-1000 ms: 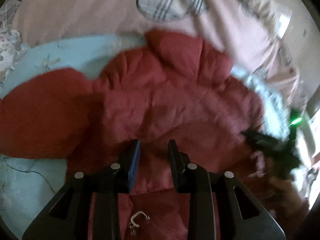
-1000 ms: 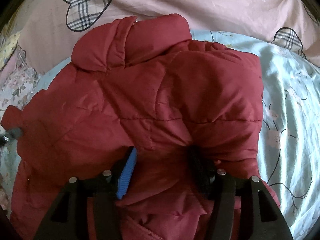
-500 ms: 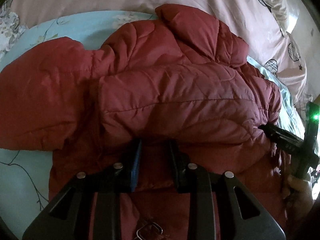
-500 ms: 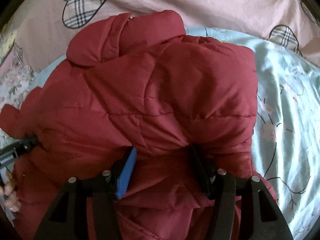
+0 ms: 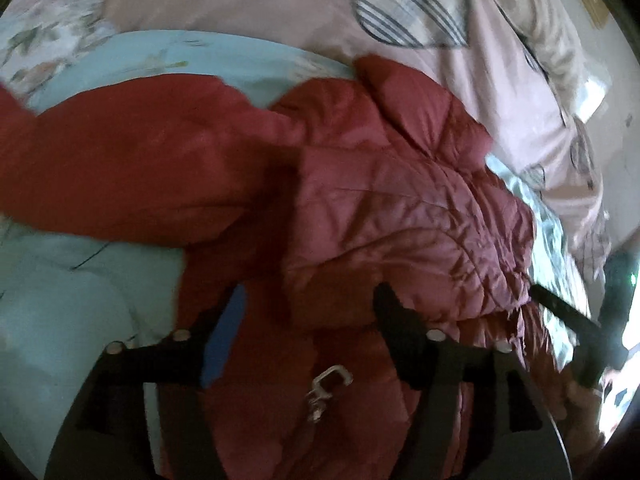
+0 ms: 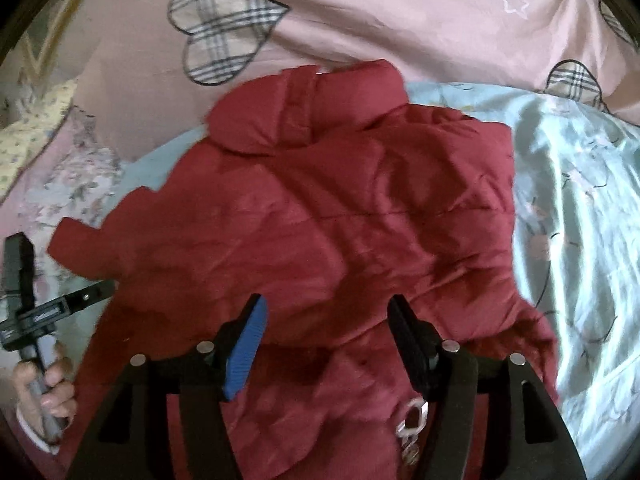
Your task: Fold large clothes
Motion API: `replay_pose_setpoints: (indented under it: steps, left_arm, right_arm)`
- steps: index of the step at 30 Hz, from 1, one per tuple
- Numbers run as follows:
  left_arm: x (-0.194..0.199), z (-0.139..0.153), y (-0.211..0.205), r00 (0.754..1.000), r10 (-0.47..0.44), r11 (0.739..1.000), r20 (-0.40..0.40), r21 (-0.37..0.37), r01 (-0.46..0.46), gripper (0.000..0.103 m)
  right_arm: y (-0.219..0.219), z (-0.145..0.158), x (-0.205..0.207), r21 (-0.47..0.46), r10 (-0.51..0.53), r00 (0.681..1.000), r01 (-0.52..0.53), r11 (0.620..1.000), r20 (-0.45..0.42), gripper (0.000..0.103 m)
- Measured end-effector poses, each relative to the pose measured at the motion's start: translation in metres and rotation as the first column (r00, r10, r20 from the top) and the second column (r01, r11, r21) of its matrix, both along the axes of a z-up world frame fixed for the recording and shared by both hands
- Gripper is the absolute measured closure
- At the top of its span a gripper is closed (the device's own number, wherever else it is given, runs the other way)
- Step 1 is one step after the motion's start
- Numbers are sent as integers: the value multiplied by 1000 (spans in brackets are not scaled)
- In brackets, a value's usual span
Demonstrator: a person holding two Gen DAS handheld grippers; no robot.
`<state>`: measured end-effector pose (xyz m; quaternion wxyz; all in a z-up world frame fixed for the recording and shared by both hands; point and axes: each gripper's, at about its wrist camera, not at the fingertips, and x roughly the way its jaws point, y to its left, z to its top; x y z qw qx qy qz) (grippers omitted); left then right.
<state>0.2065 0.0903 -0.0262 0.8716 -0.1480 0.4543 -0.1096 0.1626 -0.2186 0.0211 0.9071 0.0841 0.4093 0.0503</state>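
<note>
A big red quilted jacket [image 5: 400, 208] lies on the bed, its lower part folded up over its body; one sleeve [image 5: 132, 172] stretches to the left. In the right wrist view the jacket [image 6: 340, 220] lies collar up at the far end. My left gripper [image 5: 308, 300] is open, its jaws wide apart over the folded edge, holding nothing. My right gripper [image 6: 326, 308] is open too, just above the fold. Each gripper shows in the other's view: the right one [image 5: 568, 316] at the right edge, the left one [image 6: 52, 304] at the left edge.
A light blue floral sheet [image 6: 580, 208] covers the bed under the jacket. A pink quilt with plaid hearts [image 6: 360, 12] lies behind the collar. A metal clip hangs below each gripper, seen in the left wrist view [image 5: 328, 388] and the right wrist view [image 6: 412, 420].
Both grippers were shut on the jacket's edge and carried it up over the body. Now both have opened and let go, and the fold rests on the jacket.
</note>
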Motion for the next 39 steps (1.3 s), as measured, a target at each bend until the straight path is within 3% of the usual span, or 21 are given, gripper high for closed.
replay_pose_setpoints:
  steps: [12,29,35,39]
  left_arm:
    - [-14,-7,76,984,174,984,-25,-44,-175,36]
    - [-19,-23,166,926,374,925,-57,-46,-377,36]
    - [-13,-25,206,880,471,878,-64,-59,-474,36]
    - [2,-27,241,831,554,830,-61,-34,-556,36]
  right_arm:
    - [28,3,-39,28,75,997,-74,997,-16,35]
    - [44,2,-62,45,94,995,-93,995,-35,29]
    - [44,0,-69,71,91,995,-88,994,-41,29]
    - [45,0,-75,74,94,995,-91,993,-45,29]
